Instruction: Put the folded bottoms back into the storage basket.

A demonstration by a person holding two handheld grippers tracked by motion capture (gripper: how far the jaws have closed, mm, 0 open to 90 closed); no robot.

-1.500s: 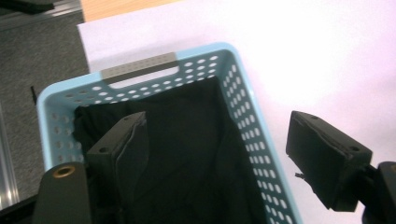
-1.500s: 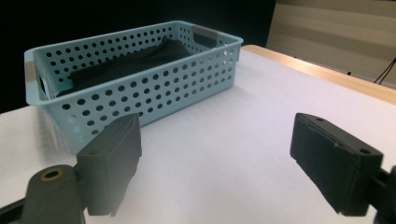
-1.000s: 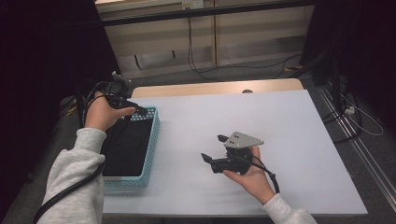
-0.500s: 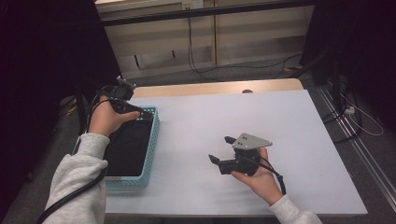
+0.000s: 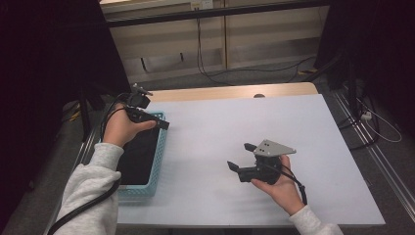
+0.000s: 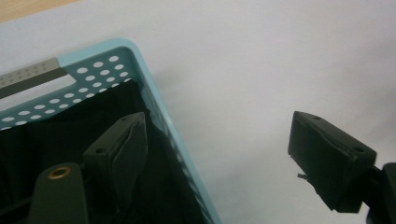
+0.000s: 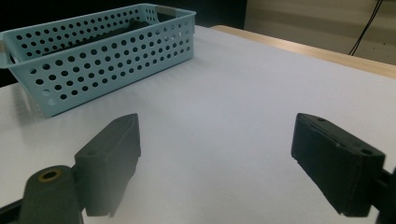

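Nearest to us, the right gripper [image 5: 238, 156] is held just above the white worktop [image 5: 220, 132], pointing left; its jaws are released and spread wide with nothing between them. Farther left, the light-blue perforated basket [image 5: 159, 159] sits at the left edge of the worktop with a black lining [image 5: 139, 159] inside. At its far corner, we hold the left gripper [image 5: 164, 122], jaws released: one over the black lining, the other outside the rim, straddling the basket wall without touching it.
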